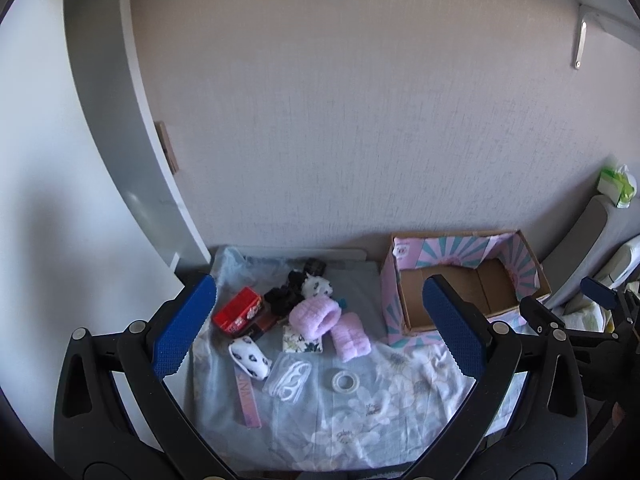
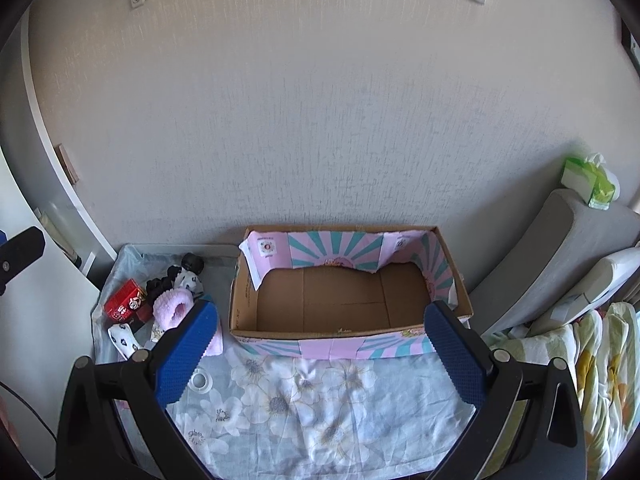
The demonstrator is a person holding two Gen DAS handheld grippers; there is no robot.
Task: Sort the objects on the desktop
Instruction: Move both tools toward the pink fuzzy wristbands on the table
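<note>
An empty cardboard box with pink and teal sides stands at the back right of the cloth-covered desk; it also shows in the left wrist view. A pile of small objects lies left of it: a red box, black items, two lilac fluffy bands, two spotted white socks, a clear plastic case, a tape roll and a pink strip. My left gripper is open above the pile. My right gripper is open in front of the box.
A floral cloth covers the desk. The wall is close behind. A grey cushion with a green tissue pack stands at the right, beside bedding. A white curved panel rises at the left.
</note>
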